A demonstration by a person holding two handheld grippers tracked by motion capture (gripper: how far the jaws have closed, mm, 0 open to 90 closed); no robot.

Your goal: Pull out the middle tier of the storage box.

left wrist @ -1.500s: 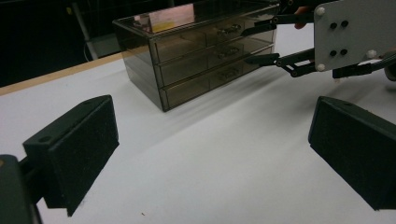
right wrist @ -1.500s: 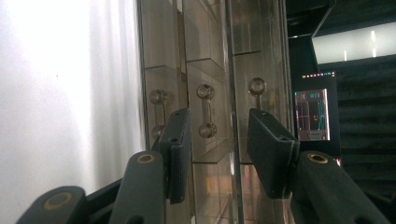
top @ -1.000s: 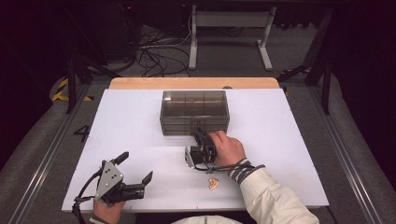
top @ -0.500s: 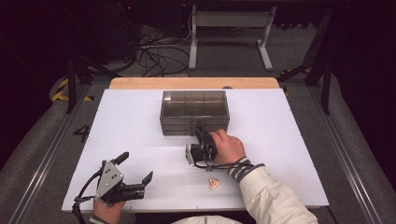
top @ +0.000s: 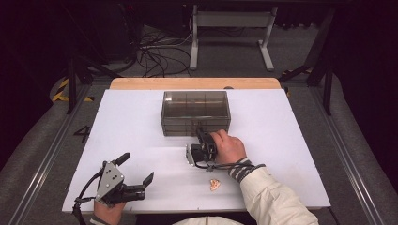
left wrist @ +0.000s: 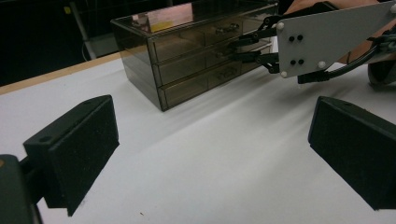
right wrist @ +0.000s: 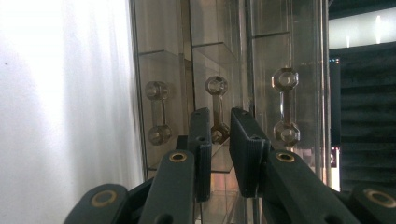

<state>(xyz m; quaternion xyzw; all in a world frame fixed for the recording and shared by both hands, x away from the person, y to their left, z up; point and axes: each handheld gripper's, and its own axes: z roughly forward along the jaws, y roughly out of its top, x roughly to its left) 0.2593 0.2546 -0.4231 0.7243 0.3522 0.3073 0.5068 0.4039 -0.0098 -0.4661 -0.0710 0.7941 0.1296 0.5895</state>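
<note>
Your left hand-held gripper (top: 137, 184) rests spread wide over the near edge of the desk (top: 141, 126); just beyond, a small tan scrap (top: 214, 184) lies by your right sleeve; your right hand-held gripper (right wrist: 218, 135) has just been closing around the middle handle (right wrist: 217, 109) of the smoky drawer box (top: 195, 112) at mid-desk, its pads not yet pressing.

Middle drawer handle (right wrist: 217, 109): lower knob hidden behind the right gripper (right wrist: 218, 135) pads; contact cannot be told.
Smoky transparent plastic drawer cabinet (top: 195, 111): contents too dim to tell; cut off by the right gripper view's top edge.
Small tan object (top: 214, 184) on the white table (top: 131, 126): too small to identify.
</note>
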